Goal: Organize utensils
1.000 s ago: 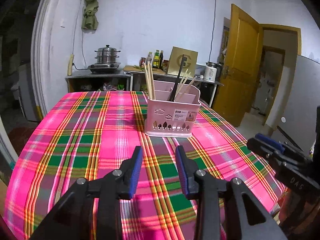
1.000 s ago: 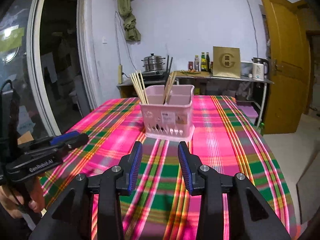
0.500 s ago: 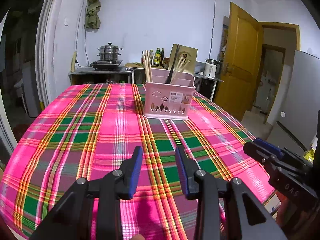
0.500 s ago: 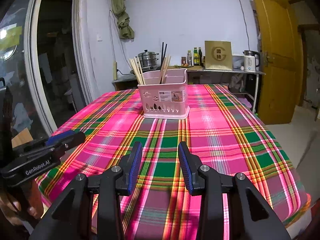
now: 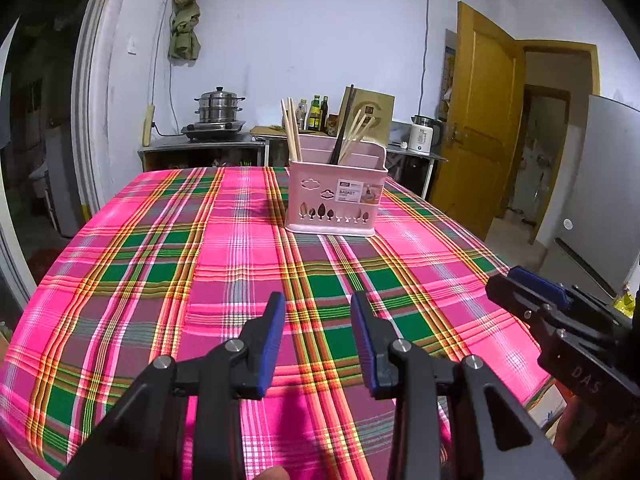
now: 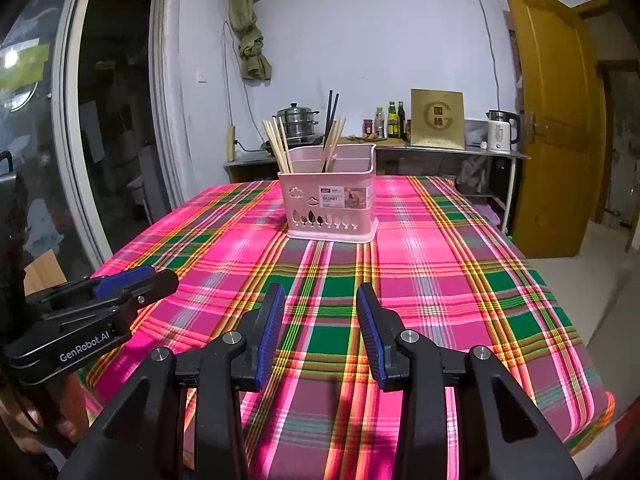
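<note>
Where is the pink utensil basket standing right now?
In both wrist views the pink utensil basket stands upright on the far half of the plaid tablecloth, ahead of both open grippers, with chopsticks standing inside it.

Dim indoor light, sharp focus, fisheye-curved edges

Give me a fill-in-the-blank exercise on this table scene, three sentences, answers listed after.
1. The pink utensil basket stands on a plaid ______.
2. Among the pale wooden chopsticks in the basket, one pair of chopsticks is ______ in colour.
3. The left gripper and the right gripper both hold ______ between their jaws.

Missing words: tablecloth; black; nothing
</note>
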A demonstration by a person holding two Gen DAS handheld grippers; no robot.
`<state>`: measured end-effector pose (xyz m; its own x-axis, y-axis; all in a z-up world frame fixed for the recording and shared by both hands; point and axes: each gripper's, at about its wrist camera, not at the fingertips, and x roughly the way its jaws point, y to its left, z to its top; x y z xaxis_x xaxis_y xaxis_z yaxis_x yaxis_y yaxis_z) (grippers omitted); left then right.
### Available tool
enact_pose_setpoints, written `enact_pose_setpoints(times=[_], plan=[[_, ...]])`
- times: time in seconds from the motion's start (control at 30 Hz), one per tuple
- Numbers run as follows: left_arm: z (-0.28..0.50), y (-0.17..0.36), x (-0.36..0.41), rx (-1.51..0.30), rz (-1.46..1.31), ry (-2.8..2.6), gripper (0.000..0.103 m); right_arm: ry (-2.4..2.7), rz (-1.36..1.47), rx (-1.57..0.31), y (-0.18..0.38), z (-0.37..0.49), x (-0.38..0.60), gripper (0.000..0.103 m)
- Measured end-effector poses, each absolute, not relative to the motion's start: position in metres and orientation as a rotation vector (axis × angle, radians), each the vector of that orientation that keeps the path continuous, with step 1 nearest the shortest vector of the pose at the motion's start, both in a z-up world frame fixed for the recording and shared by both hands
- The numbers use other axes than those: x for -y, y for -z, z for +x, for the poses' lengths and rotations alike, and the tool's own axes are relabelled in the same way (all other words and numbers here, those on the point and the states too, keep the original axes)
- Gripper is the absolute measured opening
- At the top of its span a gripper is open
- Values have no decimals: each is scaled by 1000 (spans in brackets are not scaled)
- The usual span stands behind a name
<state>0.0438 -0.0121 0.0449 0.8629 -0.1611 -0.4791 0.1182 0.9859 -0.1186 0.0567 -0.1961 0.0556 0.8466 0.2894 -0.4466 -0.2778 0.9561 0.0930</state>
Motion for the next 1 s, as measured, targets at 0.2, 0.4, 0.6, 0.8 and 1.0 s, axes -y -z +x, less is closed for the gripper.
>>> enact_pose_setpoints(times=[0.2, 0.4, 0.6, 0.8, 1.0], plan=[[42, -45, 13, -506, -83, 143, 36, -300, 21, -476, -56, 57, 194, 38], [41, -45, 14, -503, -77, 137, 35, -303, 18, -480, -55, 57, 193, 38], [40, -45, 14, -505, -76, 135, 35, -301, 20, -476, -55, 57, 193, 38], [40, -46, 14, -502, -74, 136, 36, -299, 19, -473, -55, 57, 193, 38], [40, -46, 14, -501, -74, 135, 36, -300, 17, -474, -55, 56, 193, 38]])
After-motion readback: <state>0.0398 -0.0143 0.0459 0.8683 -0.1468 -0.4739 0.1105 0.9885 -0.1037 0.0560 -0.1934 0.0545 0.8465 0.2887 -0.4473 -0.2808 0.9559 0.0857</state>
